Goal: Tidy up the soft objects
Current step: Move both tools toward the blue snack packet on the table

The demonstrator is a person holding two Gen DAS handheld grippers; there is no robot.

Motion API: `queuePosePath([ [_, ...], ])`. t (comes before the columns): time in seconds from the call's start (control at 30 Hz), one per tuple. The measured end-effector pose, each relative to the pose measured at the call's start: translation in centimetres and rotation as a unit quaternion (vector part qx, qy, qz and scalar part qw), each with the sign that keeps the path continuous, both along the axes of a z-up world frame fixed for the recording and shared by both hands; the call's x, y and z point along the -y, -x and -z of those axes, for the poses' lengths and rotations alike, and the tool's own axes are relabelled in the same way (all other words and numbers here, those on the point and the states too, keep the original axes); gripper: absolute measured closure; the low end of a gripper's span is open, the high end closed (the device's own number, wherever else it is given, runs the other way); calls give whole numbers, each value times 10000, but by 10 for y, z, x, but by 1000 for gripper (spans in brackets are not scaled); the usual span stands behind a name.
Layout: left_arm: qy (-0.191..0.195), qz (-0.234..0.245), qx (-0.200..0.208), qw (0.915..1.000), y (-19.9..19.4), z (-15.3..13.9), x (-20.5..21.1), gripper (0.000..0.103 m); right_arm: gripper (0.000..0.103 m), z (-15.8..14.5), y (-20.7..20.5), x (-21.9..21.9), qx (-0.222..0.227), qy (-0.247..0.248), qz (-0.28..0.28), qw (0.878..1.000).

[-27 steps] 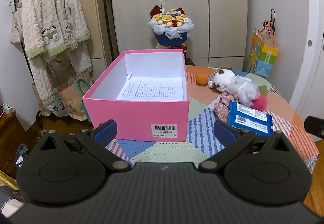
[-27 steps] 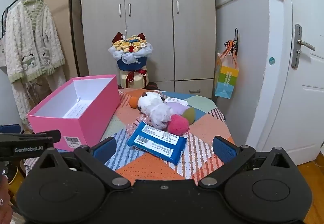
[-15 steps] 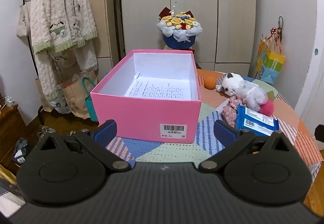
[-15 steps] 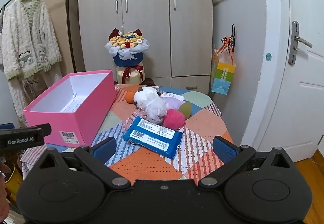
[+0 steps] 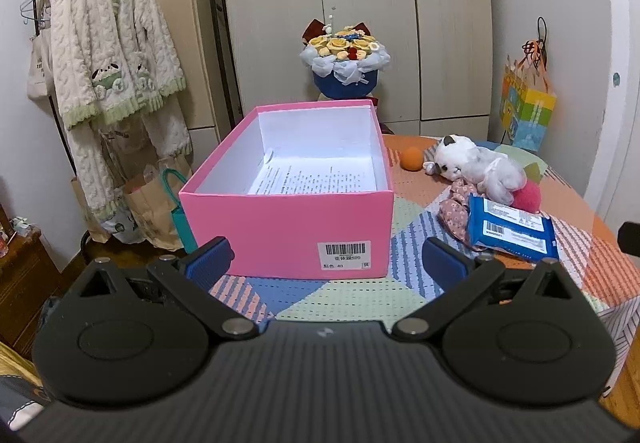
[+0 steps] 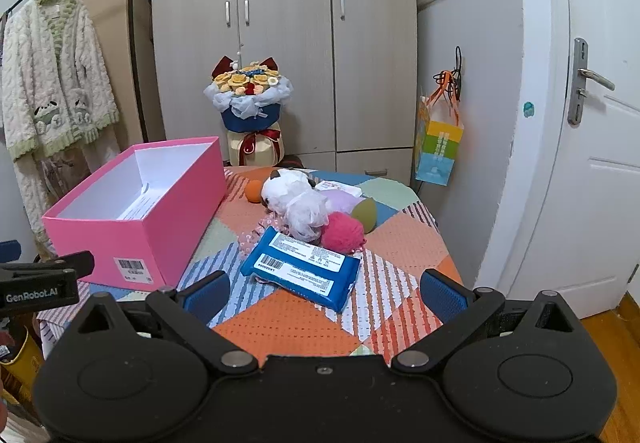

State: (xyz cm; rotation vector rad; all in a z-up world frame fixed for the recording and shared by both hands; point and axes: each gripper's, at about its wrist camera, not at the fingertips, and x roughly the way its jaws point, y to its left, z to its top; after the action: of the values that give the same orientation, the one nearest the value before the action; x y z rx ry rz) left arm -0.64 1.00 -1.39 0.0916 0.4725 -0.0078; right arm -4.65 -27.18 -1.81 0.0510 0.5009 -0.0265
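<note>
Left gripper point(image 5: 326, 257) tilted somewhat downward, jaws spread wide, nothing between the blue pads point(image 5: 210, 257). Right gripper point(image 6: 324, 289) at a similar downward tilt, jaws equally wide, blue pads point(image 6: 442, 289) clear of any contact. In the right wrist view the left gripper's black body shows at the left edge, level with the right one, well apart from it.

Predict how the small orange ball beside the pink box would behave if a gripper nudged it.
The orange ball looks round, so it would probably roll across the patchwork cloth. It may stop against the pink box or the plush toy nearby. Being small, it is likely light.
</note>
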Motion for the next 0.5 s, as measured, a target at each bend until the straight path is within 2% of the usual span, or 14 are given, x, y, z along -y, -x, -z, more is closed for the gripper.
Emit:
queuePosePath([
  [0.5,87,35,191,9998,4,0,-3,0,0,2,0,-3,103,79,-55,9999],
])
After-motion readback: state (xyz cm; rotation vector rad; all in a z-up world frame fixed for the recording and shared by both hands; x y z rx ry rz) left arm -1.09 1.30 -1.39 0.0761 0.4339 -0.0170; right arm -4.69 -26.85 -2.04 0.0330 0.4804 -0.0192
